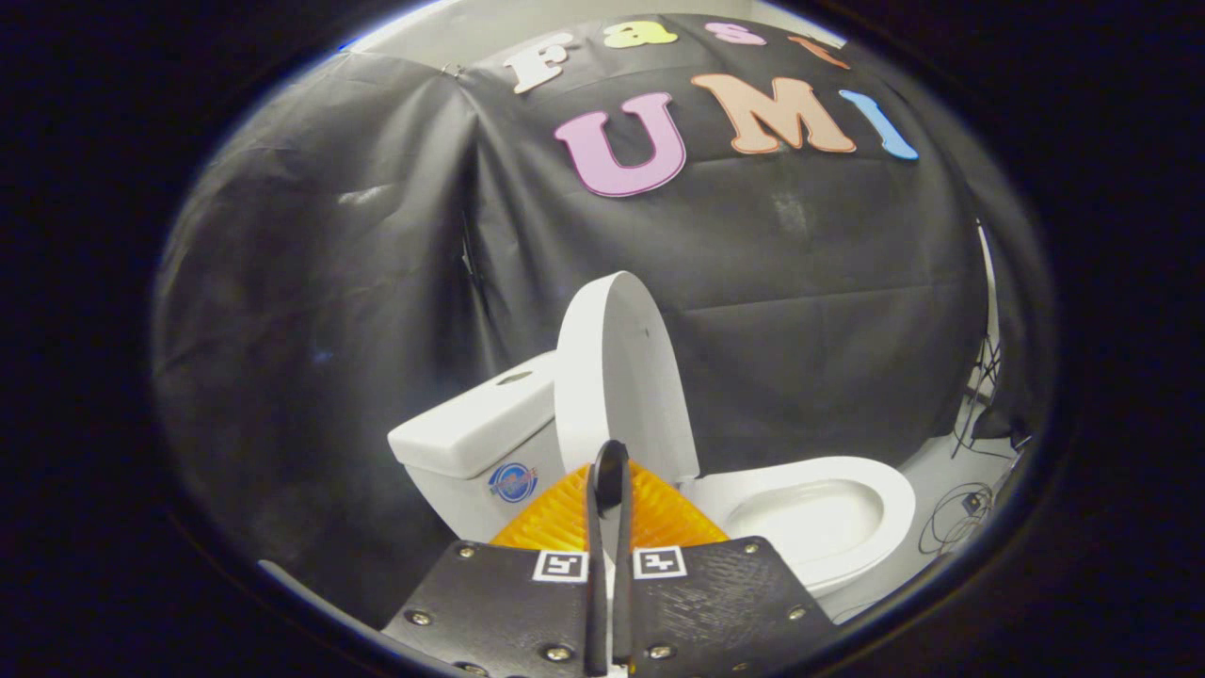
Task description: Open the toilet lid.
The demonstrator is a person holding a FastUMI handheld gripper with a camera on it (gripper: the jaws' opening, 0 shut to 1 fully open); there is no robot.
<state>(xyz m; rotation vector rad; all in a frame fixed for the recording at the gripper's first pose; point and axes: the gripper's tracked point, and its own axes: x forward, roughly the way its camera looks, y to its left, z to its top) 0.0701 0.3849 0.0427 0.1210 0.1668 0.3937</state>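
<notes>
Booth wall (311,311) is black cloth, hanging in folds behind everything.

Toilet (659,471) is my landmark: white, standing in front of that cloth, seen at an angle with the tank to one side and the bowl to the other.

Tank (475,428) sits at the toilet's back end, flush button on its top, a round blue sticker on its side face.

Toilet lid (617,372) is up, standing close to upright at the tank end, leaning toward the tank. I can't tell whether it actually touches the tank.

Seat (838,480) is down on the bowl, the opening fully exposed.

Floor (941,461) past the toilet's bowl end is light coloured, with dark cables (955,518) lying loose on it and more running up at the cloth's edge.

My hand-held gripper (609,471) is just short of the toilet, pointed at the foot of the lid. Fingers are pressed together, tips meeting, no gap visible, nothing clamped between them. The tips overlap the lid's lower edge in view; contact can't be judged. Two square markers sit on the gripper body behind the fingers.
</notes>
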